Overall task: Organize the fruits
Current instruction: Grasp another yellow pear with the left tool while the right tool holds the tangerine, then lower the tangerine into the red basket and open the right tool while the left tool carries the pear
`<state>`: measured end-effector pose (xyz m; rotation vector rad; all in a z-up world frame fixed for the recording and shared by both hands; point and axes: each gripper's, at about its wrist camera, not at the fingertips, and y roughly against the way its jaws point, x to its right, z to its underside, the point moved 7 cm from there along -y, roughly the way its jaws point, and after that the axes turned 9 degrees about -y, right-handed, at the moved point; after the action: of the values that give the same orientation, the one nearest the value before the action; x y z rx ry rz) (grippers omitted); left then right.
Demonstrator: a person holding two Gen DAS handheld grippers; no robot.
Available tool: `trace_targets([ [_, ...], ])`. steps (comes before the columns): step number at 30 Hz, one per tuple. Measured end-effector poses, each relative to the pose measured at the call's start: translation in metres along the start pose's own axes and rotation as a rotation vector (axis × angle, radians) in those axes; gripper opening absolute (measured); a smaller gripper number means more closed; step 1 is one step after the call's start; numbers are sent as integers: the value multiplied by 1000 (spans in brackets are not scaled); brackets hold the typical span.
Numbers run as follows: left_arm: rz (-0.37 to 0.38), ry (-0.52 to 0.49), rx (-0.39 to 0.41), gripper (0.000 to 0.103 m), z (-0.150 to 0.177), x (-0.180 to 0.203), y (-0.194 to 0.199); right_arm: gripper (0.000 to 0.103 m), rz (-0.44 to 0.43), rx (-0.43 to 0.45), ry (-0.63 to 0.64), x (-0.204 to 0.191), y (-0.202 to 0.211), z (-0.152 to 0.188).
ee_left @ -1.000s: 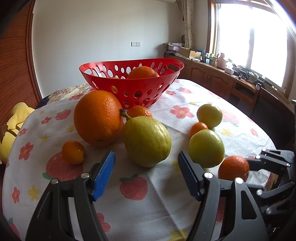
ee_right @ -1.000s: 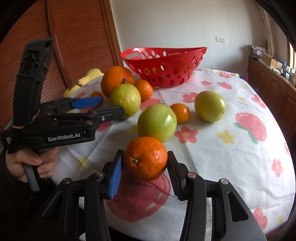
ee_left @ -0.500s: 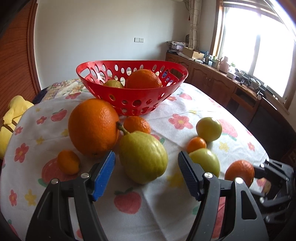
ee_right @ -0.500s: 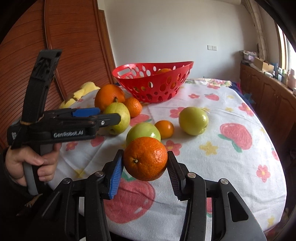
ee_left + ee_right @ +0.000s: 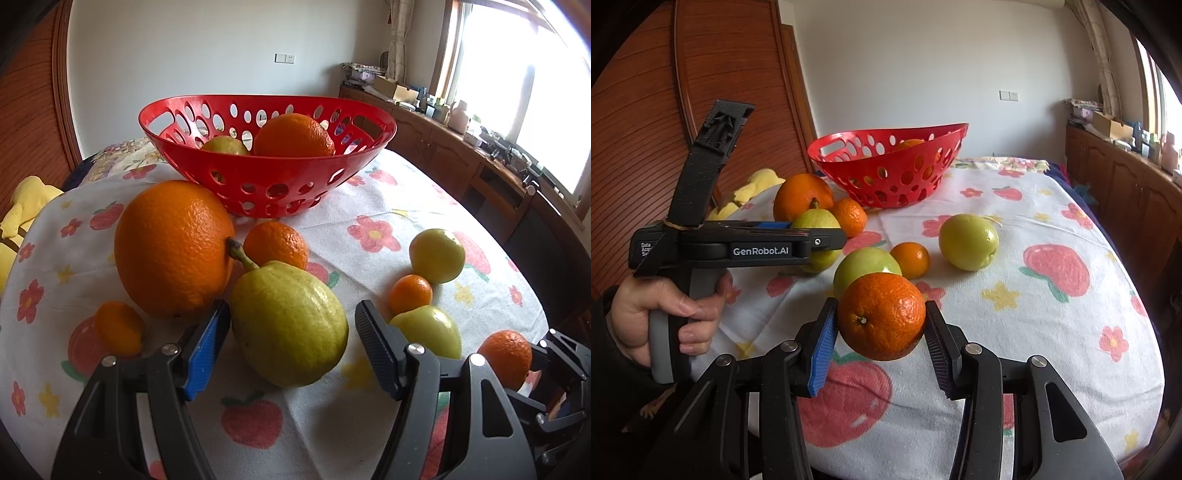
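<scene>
A yellow-green pear [image 5: 288, 325] lies on the flowered tablecloth, between the fingers of my left gripper [image 5: 291, 317]. Its jaws are closing; the blue pad is nearly at the skin and a gap remains at the black pad. My right gripper [image 5: 881, 321] is shut on a mandarin [image 5: 881, 315], held above the table's near edge. The red perforated basket [image 5: 266, 184] stands at the back with an orange [image 5: 293, 134] and a yellow-green fruit [image 5: 225, 144] in it. The right wrist view shows a hand holding the left gripper [image 5: 816, 232] at the pear [image 5: 816, 221].
A big orange [image 5: 171, 247] touches the pear's left side, with a mandarin [image 5: 275, 245] behind and a small one [image 5: 118, 326] at the left. To the right lie a green apple [image 5: 432, 330], a small orange [image 5: 410, 293] and a yellow-green fruit [image 5: 437, 255]. A wooden sideboard [image 5: 480, 166] runs under the window.
My left gripper has moved forward, so the pear now sits between its fingers instead of ahead of them. The right gripper keeps its hold on the mandarin.
</scene>
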<state>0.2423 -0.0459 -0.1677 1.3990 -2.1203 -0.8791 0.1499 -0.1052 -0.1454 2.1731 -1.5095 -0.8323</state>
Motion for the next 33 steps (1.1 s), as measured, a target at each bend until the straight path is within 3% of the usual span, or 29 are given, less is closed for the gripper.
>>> trace_targets([
  [4,0,0,-3,62,2,-1,-2,46,1,-1,0,1,0,0],
  [16,10,-40,60,61,7,4,28,46,7,-2,12,3,-3,-8],
  [26,29,-70,145,61,-19,5,72,46,-2,26,57,2,-2,-42],
  [33,11,-86,168,61,-37,-3,80,46,-20,36,114,-9,-8,-67],
])
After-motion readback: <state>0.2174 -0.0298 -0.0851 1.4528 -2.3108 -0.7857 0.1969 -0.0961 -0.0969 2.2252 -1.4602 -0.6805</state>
